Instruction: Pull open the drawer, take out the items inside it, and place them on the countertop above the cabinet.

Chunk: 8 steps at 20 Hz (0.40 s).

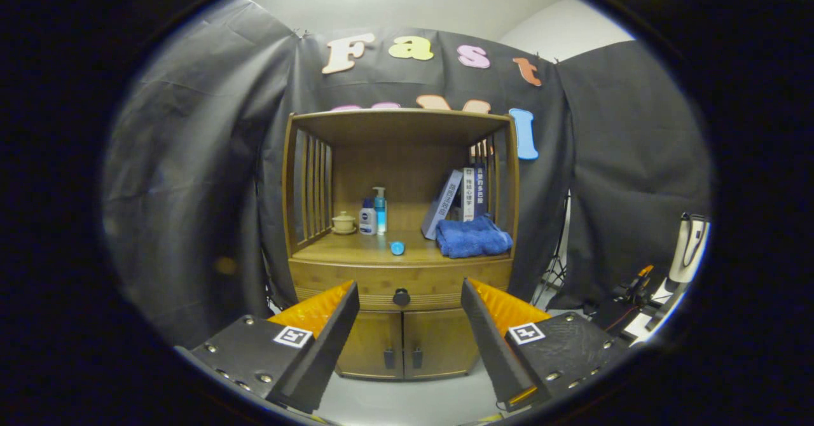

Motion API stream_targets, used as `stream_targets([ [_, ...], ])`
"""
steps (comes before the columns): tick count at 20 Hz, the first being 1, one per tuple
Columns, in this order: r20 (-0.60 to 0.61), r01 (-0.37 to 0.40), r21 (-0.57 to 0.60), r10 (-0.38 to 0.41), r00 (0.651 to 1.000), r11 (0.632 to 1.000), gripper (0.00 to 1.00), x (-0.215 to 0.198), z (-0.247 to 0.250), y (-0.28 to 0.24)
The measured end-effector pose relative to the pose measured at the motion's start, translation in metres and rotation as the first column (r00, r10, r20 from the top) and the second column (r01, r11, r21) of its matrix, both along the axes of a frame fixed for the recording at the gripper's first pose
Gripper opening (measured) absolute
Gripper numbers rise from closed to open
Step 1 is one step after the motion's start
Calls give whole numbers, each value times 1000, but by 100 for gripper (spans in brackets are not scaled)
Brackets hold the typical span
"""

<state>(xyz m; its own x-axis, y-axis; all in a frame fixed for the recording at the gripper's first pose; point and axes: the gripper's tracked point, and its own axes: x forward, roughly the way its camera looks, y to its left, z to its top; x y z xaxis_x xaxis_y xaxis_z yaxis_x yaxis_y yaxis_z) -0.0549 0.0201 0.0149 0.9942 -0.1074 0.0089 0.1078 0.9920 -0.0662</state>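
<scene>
A wooden cabinet [400, 222] stands ahead against the booth's wall. Its drawer [356, 280] is closed, with a dark round knob [401, 297] at its middle. The knob lies beyond my fingers, in line with the gap between them. My gripper [410, 292] is open, fingers spread wide and holding nothing, still some distance from the cabinet. Above the drawer is the countertop [356, 251], under an open shelf roof. The drawer's contents are hidden.
On the countertop sit a small lidded cup [343, 222], two bottles [374, 213], a little blue object [397, 247], a folded blue towel [474, 237] and leaning books [459, 198]. Two lower doors [404, 343] are shut. Equipment [690, 248] stands at the right.
</scene>
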Motion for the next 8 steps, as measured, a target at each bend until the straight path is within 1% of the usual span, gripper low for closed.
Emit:
stream_targets([
  [4,4,0,12,0,1000,1000,96,-5,0,-7],
  [8,0,-13,-12,13,1000,1000,96,-8,2,-5],
])
